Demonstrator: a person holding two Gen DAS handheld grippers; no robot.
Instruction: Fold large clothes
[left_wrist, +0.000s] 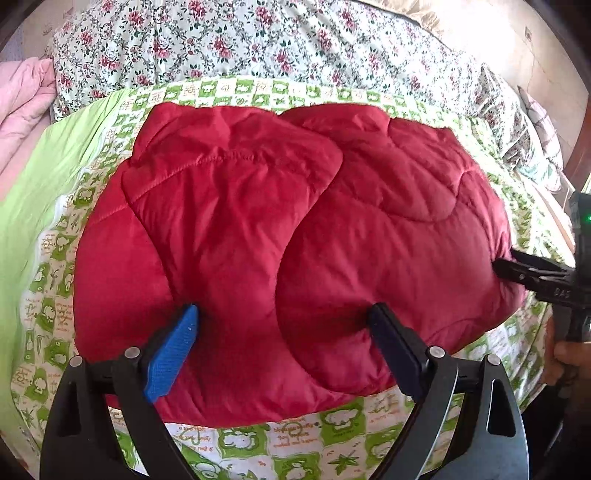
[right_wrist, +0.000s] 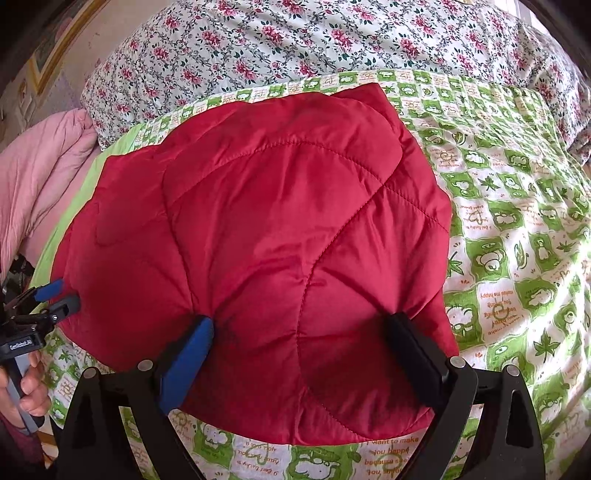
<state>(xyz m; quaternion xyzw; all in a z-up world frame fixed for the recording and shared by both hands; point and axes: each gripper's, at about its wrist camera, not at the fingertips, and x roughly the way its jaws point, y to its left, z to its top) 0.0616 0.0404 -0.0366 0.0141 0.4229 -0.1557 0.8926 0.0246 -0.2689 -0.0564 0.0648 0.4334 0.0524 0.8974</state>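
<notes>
— Grippers first: how do they stand?
— Left gripper (left_wrist: 284, 325) is spread wide, fingertips pressing the red padded jacket (left_wrist: 280, 236); right gripper (right_wrist: 303, 332) likewise, jaws apart, tips dug into its puffy near edge.
— And the jacket?
— Folded, lying on the green-checked sheet (right_wrist: 517, 236). Floral quilt (left_wrist: 236, 40) at twelve o'clock, pink blanket (right_wrist: 33, 177) at nine.

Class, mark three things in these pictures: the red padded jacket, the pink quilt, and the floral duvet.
red padded jacket (left_wrist: 236, 221), left wrist view, on the folded-over sleeve panel.
pink quilt (right_wrist: 40, 162), right wrist view, on its bunched folds at left.
floral duvet (left_wrist: 236, 40), left wrist view, on its top surface.
</notes>
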